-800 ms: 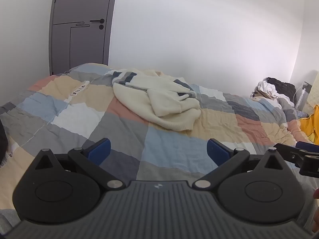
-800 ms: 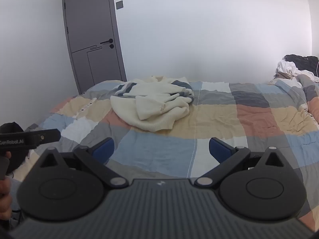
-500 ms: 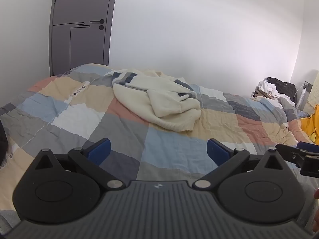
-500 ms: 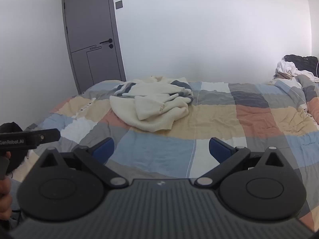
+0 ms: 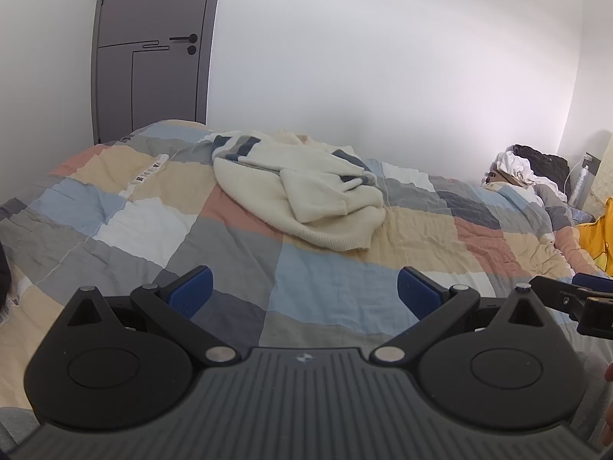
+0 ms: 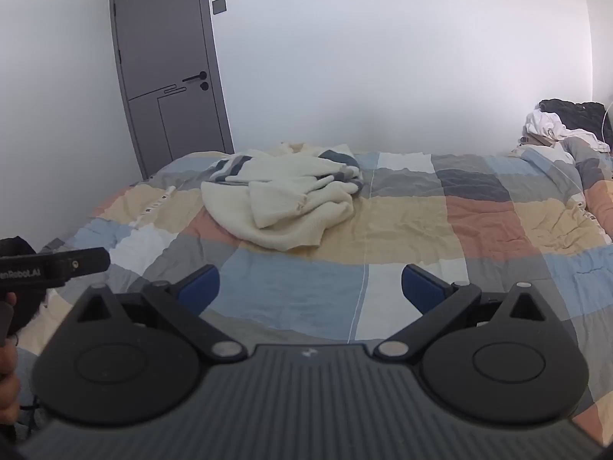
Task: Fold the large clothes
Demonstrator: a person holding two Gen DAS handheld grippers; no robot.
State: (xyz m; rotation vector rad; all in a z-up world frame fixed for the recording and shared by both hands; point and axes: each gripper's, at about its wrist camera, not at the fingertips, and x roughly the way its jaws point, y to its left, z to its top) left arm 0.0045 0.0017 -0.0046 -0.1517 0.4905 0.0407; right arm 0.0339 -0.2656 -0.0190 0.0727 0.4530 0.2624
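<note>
The sweater is cream with dark stripes, lying in a messy heap on the quilt. It sits well ahead of the left tongs and right tongs, both spread wide and empty.

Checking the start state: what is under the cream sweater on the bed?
The cream sweater lies crumpled on the patchwork quilt, whose coloured squares show all around it. One sleeve is folded on top. Whatever lies beneath the heap itself is covered. Neither gripper touches it.
</note>
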